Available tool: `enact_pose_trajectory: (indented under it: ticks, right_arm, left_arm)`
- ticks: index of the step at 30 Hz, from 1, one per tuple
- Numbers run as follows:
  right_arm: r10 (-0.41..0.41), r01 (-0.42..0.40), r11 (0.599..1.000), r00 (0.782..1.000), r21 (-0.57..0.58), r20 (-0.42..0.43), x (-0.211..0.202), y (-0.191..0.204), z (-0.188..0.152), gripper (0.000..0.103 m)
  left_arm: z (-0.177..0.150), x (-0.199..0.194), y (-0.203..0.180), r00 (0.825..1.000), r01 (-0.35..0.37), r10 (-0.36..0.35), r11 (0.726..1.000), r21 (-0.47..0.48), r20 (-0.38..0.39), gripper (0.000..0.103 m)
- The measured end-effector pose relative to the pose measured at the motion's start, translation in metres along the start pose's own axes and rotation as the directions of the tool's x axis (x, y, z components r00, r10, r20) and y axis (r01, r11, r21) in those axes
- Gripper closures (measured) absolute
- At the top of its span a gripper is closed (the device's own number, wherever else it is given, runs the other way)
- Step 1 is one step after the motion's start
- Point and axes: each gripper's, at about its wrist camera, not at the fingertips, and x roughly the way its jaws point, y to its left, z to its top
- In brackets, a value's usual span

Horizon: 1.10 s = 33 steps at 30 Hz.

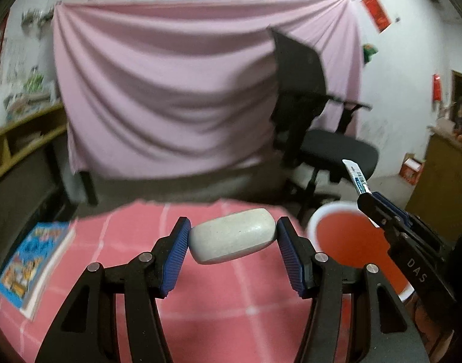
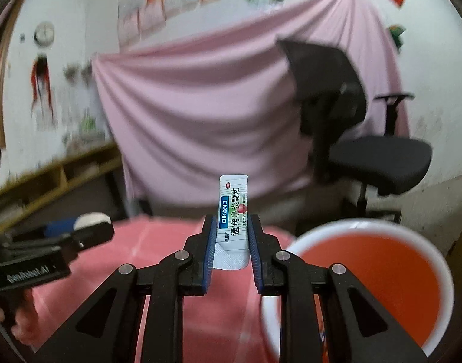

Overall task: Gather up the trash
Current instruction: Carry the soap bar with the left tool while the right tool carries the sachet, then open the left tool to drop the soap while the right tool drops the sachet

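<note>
My left gripper is shut on a pale grey oval lump, held above the pink checked tablecloth. My right gripper is shut on a white and blue medicine sachet that stands upright between the pads. A round bin with a white rim and orange inside stands just right of the right gripper; it also shows in the left wrist view. In the left wrist view the right gripper is over the bin with the sachet sticking up.
A blue picture book lies at the table's left edge. A black office chair and a pink sheet hung behind the table fill the background. Wooden shelves stand at the left.
</note>
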Motion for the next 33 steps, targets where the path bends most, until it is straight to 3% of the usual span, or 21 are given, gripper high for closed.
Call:
enact_pose_trajectory:
  ticks: [5, 11, 17, 23, 33]
  right_arm:
    - [-0.042, 0.036, 0.998, 0.986, 0.043, 0.158, -0.036, -0.023, 0.014, 0.084]
    - [-0.107, 0.082, 0.990, 0.967, 0.118, 0.230, -0.064, -0.057, 0.021, 0.084]
    - [-0.212, 0.168, 0.957, 0.961, 0.238, 0.176, -0.074, -0.104, 0.014, 0.083]
    - [-0.270, 0.241, 0.937, 0.959, 0.254, 0.088, -0.072, -0.134, 0.003, 0.083]
    - [-0.276, 0.292, 0.924, 0.956, 0.246, -0.095, -0.050, -0.163, -0.019, 0.083]
  left_arm:
    - [0.022, -0.020, -0.027, 0.991, 0.065, -0.069, 0.997, 0.039, 0.113, 0.051]
    - [0.031, -0.017, -0.076, 0.977, 0.155, -0.169, 0.981, 0.112, 0.130, 0.051]
    - [0.016, 0.015, -0.126, 0.967, 0.244, -0.253, 0.959, 0.145, 0.041, 0.051]
    - [0.006, 0.047, -0.163, 0.950, 0.311, -0.307, 0.937, 0.156, -0.052, 0.051]
    - [-0.013, 0.090, -0.172, 0.924, 0.338, -0.312, 0.937, 0.091, -0.220, 0.050]
